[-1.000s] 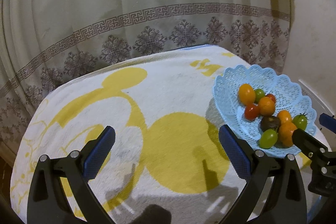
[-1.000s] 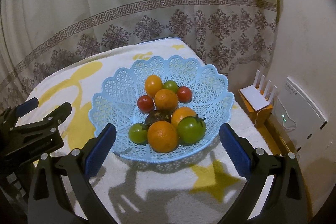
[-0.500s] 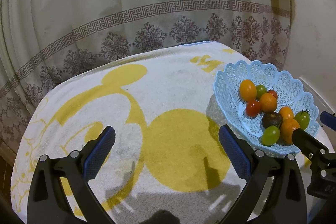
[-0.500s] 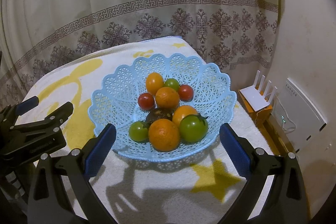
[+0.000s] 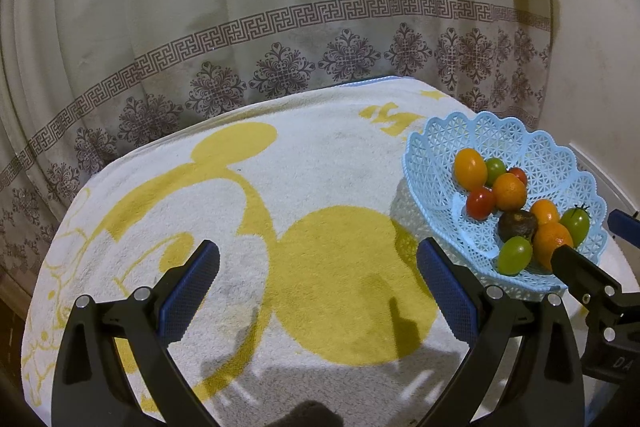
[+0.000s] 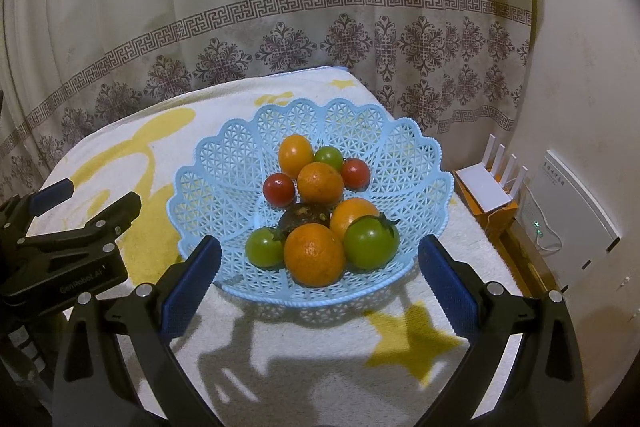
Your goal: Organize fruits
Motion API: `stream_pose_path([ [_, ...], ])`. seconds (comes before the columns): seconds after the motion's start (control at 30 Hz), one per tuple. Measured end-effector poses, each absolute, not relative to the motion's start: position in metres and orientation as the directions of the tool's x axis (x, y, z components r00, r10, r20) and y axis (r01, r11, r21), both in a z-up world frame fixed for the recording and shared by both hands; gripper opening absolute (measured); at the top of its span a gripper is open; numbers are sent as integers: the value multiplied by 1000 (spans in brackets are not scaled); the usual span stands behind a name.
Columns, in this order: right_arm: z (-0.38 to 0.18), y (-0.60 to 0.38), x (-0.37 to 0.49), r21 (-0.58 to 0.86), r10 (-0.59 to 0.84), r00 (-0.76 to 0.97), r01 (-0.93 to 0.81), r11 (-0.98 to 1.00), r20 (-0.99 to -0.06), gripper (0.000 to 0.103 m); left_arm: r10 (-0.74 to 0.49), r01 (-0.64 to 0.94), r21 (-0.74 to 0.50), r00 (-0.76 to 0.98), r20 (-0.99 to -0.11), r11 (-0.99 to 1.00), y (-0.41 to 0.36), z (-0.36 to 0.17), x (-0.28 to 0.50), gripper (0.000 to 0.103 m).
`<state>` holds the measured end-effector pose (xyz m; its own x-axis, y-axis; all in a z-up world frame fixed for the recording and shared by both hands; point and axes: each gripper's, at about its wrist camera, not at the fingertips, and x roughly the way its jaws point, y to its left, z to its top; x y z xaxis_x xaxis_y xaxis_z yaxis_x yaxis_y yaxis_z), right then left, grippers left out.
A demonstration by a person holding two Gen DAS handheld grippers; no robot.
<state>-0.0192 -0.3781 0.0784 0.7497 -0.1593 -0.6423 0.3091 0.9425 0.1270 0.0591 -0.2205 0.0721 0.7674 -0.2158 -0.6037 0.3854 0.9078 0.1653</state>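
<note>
Fruit all sits piled in the light-blue lattice basket (image 6: 316,203) at the right end of the towel-covered table (image 5: 320,187): oranges, red & green tomatoes, a dark fruit (image 6: 306,215) in the middle; none lies loose on the yellow-and-white towel (image 5: 224,227) that I can see. My right gripper (image 6: 320,279) hovers just in front of the basket w/ fingers spread wide and nothing between them, near orange (image 6: 314,255) lined up about centre. My left gripper (image 5: 318,287) is also spread and empty, over bare towel, well apart from the basket w/ the right one's finger showing at its right edge. This fits two stages: either the pile is what's to be sorted out of the basket, or everything's been gathered in and I'm backing off; I can't tell which from this. If a pick is next, I'd judge the near orange easiest: top of the heap, front side, clear of the rim. I'd come in over the scalloped rim, not through it, straddle the fruit at its widest, squeeze gently. Risks: round fruit rolls, the green tomato (image 6: 370,241) touching it may tumble, the light basket may slide on the pile. Left gripper could steady the rim
</note>
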Motion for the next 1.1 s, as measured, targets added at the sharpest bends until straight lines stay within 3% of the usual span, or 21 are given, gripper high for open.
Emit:
stream_pose_path([
  [1.1,78,-375,-20,102,-173,746,308,946,-643,100,-203,381,177,767,-608,908,-221,69,62,98],
])
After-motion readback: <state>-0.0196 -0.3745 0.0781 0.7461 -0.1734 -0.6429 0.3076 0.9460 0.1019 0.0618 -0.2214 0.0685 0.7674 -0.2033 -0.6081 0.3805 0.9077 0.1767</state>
